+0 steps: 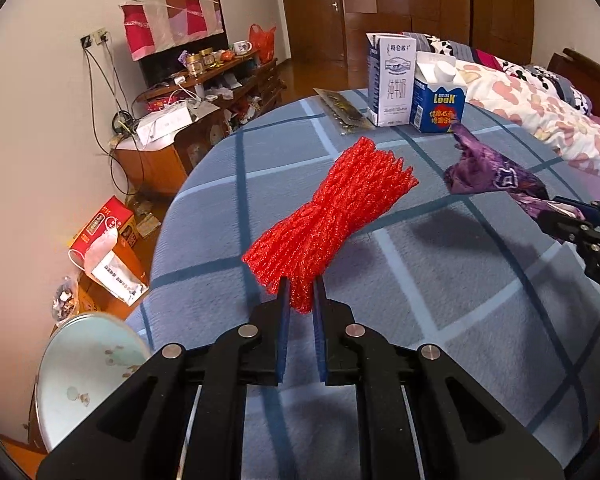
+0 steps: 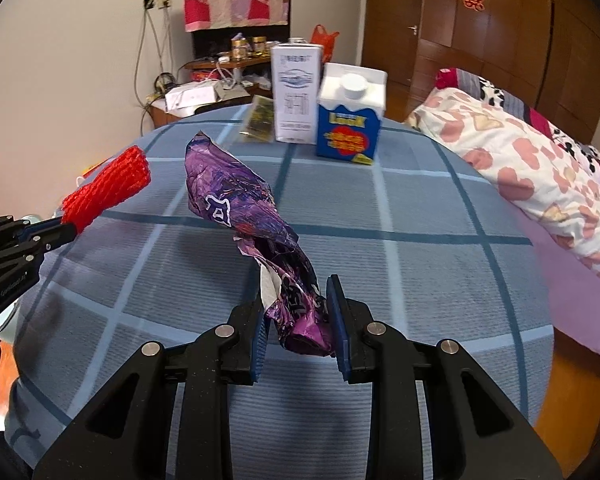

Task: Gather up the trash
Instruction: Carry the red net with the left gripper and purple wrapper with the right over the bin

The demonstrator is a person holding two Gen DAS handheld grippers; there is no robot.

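Red foam netting [image 1: 332, 216] is clamped at its near end between the narrow-set jaws of the left gripper [image 1: 301, 292] and is held clear above the blue checked table [image 1: 440, 280], near its left edge. A crumpled purple wrapper [image 2: 256, 236] is pinched in the same way by the right gripper [image 2: 298, 320], its jaws closed partway on the lower end, over the middle of the table. The step in hand is judged to be the carry: both pieces are lifted and a place of disposal is required. A round pale bin [image 1: 88, 376] is seen beside the table's near left corner; release over it is probably called for, the netting first. The netting is light, springy and flared at both ends; the wrapper is thin, glossy and creased. A white carton [image 1: 392, 80], a blue carton [image 1: 438, 96] and a flat packet [image 1: 342, 110] are left standing at the far edge.
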